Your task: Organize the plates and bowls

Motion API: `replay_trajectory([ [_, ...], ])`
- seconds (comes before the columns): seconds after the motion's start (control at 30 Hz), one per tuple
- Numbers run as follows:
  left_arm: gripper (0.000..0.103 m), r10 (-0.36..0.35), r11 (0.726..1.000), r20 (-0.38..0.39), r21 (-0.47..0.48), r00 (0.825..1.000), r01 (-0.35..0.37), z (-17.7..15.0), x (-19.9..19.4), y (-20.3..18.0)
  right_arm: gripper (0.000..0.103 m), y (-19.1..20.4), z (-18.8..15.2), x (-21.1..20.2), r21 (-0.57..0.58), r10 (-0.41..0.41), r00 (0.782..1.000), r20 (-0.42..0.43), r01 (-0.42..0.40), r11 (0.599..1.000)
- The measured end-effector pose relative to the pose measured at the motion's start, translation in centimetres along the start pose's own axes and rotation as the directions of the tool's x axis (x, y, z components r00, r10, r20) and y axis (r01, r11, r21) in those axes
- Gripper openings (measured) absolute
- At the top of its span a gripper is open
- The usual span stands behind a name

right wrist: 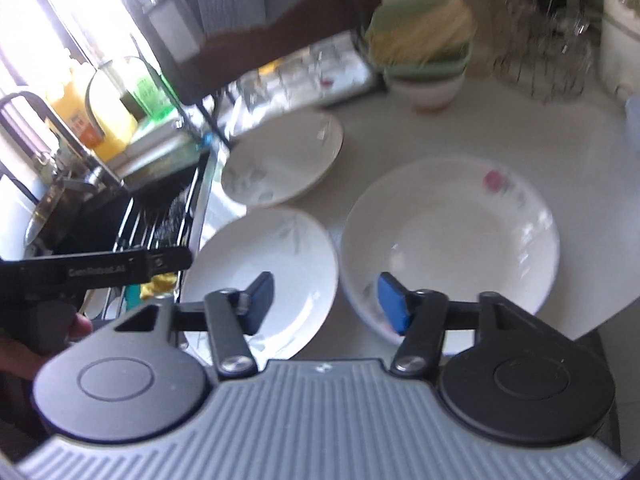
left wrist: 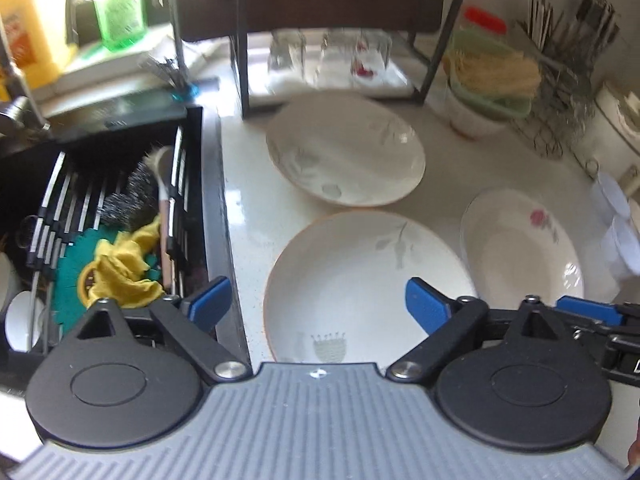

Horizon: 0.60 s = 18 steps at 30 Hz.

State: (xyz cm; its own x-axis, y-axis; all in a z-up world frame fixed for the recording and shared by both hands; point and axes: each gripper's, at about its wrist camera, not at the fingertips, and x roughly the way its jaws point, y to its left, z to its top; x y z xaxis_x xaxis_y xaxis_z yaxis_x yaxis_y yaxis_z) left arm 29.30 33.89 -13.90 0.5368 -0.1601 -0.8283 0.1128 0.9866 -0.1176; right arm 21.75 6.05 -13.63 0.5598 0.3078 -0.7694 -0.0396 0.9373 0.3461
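Observation:
Three white plates lie on the pale counter. A leaf-patterned plate (left wrist: 360, 280) (right wrist: 272, 272) is nearest, a second leaf plate (left wrist: 344, 152) (right wrist: 284, 160) sits behind it, and a rose-patterned plate (left wrist: 520, 248) (right wrist: 460, 232) is to the right. My left gripper (left wrist: 318, 304) is open and hovers wide over the near leaf plate with nothing between its pads. My right gripper (right wrist: 326, 304) is partly open and straddles the rose plate's near-left rim. One blue pad (right wrist: 394, 306) is above that plate's inside, the other above the leaf plate. Neither pad presses on anything.
A black sink (left wrist: 208, 184) on the left holds a wire rack, a scourer and a yellow cloth (left wrist: 124, 268). A black-framed shelf (left wrist: 440, 48) with glasses stands at the back. Stacked bowls with green tubs (left wrist: 488, 92) and a wire cutlery basket (left wrist: 560, 100) stand at the back right.

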Motion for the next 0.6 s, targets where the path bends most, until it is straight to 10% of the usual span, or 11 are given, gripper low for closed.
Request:
replay_trajectory([
  [0.6,0.038,-0.117,0.993,-0.079,0.003,0.990,0.117,0.0,7.7,3.5,0.019,0.0,-2.4,6.1,0.139,-0.078,0.993,-0.089,0.090,0.986],
])
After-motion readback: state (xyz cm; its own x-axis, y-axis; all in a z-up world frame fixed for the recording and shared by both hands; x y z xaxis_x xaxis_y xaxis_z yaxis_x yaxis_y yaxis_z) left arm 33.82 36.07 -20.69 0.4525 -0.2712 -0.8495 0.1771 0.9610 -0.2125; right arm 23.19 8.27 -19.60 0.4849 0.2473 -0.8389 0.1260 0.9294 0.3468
